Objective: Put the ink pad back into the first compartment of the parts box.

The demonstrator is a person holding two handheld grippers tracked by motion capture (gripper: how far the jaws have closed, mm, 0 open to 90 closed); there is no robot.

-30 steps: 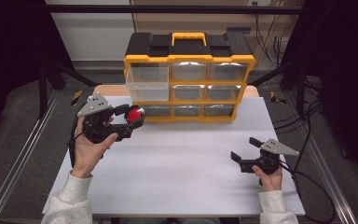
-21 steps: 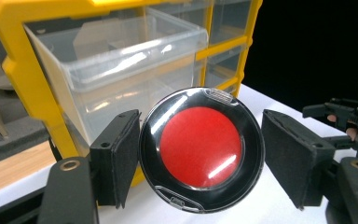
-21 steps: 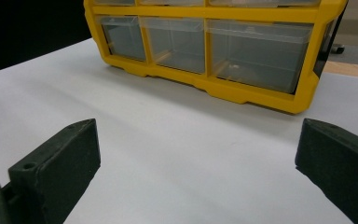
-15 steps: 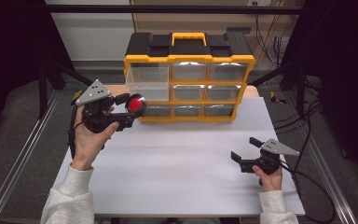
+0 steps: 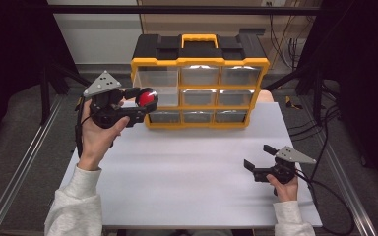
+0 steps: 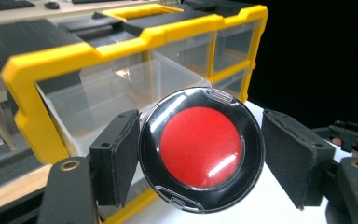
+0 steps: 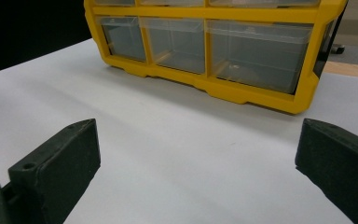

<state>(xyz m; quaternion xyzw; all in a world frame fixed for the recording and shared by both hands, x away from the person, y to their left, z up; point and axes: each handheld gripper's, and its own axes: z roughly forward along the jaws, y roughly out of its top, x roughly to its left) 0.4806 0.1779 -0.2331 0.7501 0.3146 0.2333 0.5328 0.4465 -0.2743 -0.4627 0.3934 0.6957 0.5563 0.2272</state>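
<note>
Care is needed here, because the round red disc (image 6: 200, 149) is being carried toward a see-through drawer (image 5: 155, 87) that is pulled out at the top left of the yellow box (image 5: 200, 88). The step in hand looks like putting the disc into that drawer. To do it well, the disc should be lifted above the drawer's front wall first, so the wall is not bumped. Then it should be brought over the open part and held low before it is let go, so it does not bounce out. The grip should be kept firm until then, because the disc is smooth and shiny and could slip.

The left gripper (image 5: 146, 101) is closed on the disc. In the left gripper view, the black rim of the disc is squeezed by 2 black pads (image 6: 119, 156), 1 on each side, and the red face is turned toward the camera. The disc is held up in the air, just beside the left edge of the box and close to the pulled-out drawer. It cannot be told if the drawer is touched yet.

The right gripper (image 5: 260, 160) is rested on the white table (image 5: 187, 172), near its front right corner. Its jaws are spread wide apart and nothing is held between them. The other 8 drawers look pushed in.
</note>
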